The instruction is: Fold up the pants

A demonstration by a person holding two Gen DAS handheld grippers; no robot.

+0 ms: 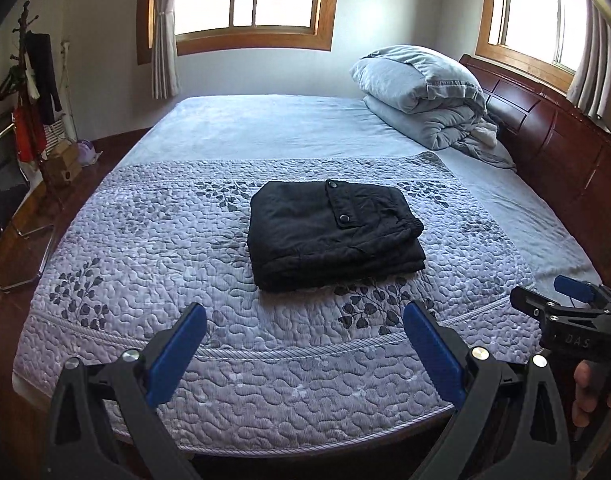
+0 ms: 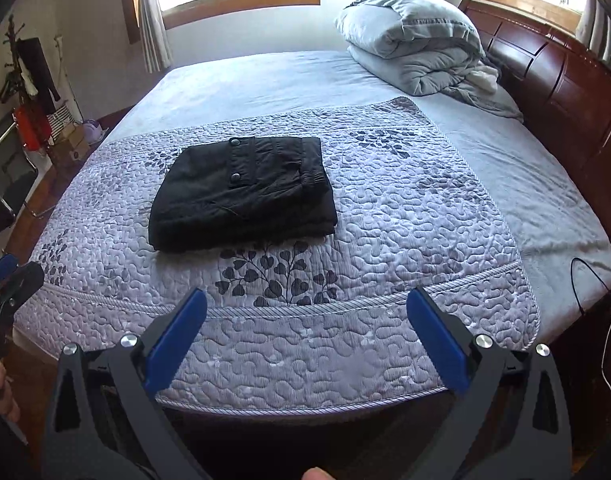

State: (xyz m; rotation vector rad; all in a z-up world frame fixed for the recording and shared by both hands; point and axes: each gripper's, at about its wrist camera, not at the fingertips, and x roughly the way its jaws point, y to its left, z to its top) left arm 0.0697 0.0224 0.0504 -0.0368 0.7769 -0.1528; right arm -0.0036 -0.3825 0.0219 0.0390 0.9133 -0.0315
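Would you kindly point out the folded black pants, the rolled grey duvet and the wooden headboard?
folded black pants (image 1: 329, 236): left wrist view, middle of the top layer.
rolled grey duvet (image 1: 417, 92): left wrist view, upper roll.
wooden headboard (image 2: 553, 68): right wrist view, carved panel.

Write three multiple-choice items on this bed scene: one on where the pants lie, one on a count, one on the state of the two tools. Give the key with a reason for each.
1. Where do the black pants lie?
A. on the patterned quilt
B. on the rolled grey duvet
C. on the floor

2. How many snap buttons show on the pants' flap?
A. none
B. two
C. five

3. What state are the left tool and right tool in?
A. both shut on the pants
B. one open, one shut on the quilt
C. both open, holding nothing

Key:
1 A: the folded bundle sits mid-quilt, well clear of the duvet by the headboard.
2 B: one snap at each end of the flap in both views.
3 C: each tool's blue pads stand wide apart over the quilt's near edge, short of the pants.
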